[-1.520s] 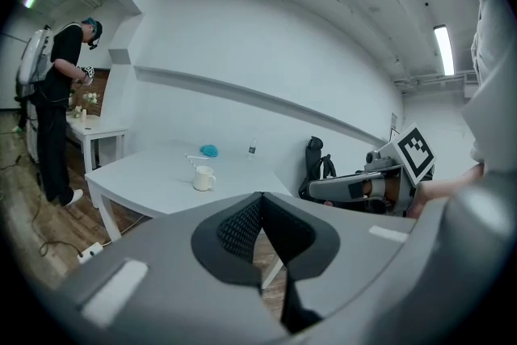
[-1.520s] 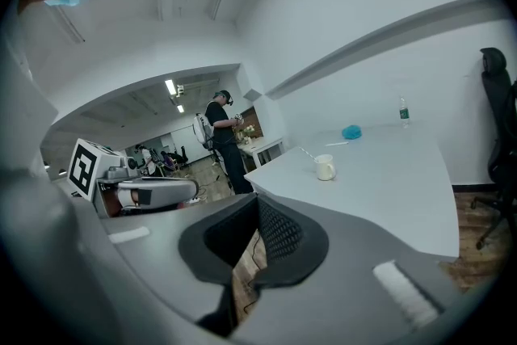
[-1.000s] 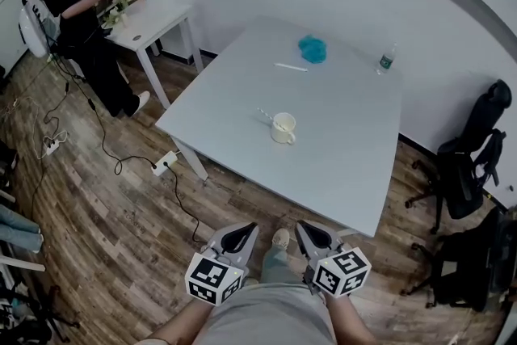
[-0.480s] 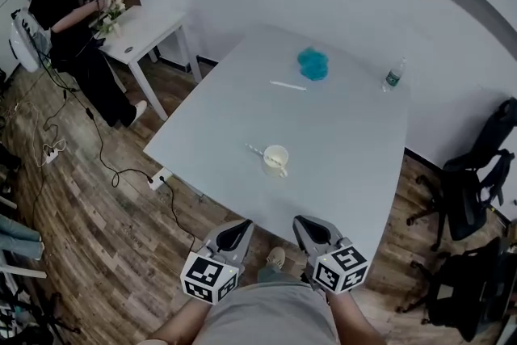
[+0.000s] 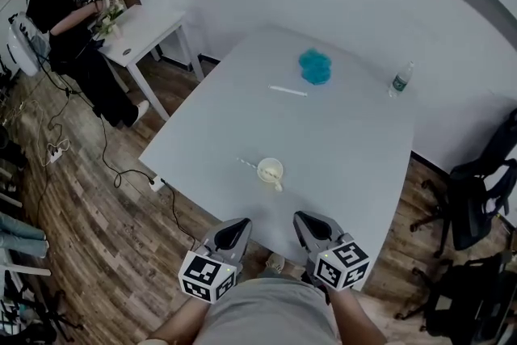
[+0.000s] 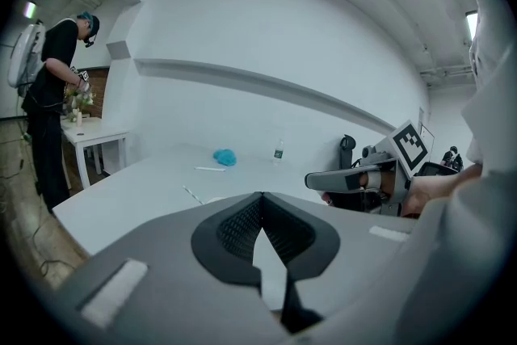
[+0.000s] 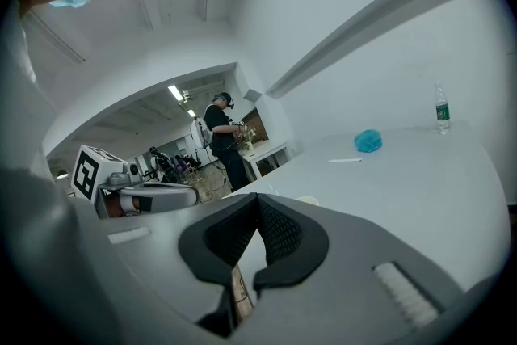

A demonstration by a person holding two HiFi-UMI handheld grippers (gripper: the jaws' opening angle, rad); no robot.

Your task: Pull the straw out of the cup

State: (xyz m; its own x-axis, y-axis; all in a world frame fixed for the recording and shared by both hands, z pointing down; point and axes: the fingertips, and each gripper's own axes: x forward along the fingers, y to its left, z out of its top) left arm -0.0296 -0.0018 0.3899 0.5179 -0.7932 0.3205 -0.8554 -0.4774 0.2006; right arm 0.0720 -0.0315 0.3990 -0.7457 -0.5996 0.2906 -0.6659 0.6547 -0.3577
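Near the bottom centre of the head view, the left gripper [image 5: 234, 224] and right gripper [image 5: 305, 218] each have jaws pressed together on nothing. Above them, near the white table's [image 5: 355, 133] lower edge, the cup [image 5: 270, 170] holds the straw [image 5: 246, 165], which leans out leftward.

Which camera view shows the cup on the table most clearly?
The head view: the whole cup with its straw shows from above. Both gripper views show only a bit of its rim beyond the jaws.

Table [image 5: 347, 149] white; cup [image 5: 270, 171] cream; far cloth [image 5: 314, 66] bright blue; floor [image 5: 97, 238] brown wood-grain planks; left gripper [image 5: 233, 226] and right gripper [image 5: 307, 220] grey, with black-and-white square markings.
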